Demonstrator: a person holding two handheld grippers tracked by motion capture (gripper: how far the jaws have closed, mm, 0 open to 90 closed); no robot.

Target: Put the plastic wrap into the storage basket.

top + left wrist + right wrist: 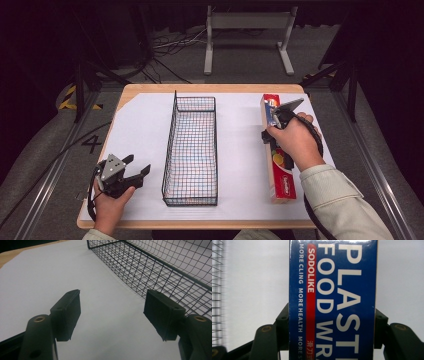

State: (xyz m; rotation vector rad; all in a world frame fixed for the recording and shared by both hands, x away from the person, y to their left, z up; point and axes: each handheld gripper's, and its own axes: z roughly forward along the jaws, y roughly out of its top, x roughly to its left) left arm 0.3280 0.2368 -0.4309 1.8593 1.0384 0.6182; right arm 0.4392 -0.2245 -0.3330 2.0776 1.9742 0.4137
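Right gripper (pixel 274 131) clamped on the plastic wrap box (pixel 333 300), at the table's right side.

Its jaws press both long sides near the box's middle; the long box could swing or catch on the wire basket (pixel 191 150) rim. The left gripper (pixel 136 169) rests with jaws apart beside the basket.

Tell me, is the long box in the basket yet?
Not yet. Done so far: the right claw has closed on the plastic wrap box, one jaw on each side. The box lies on the white table, to the right of the wire basket, which has nothing inside. The left claw waits open. Left to do, probably: lift the box into the basket.
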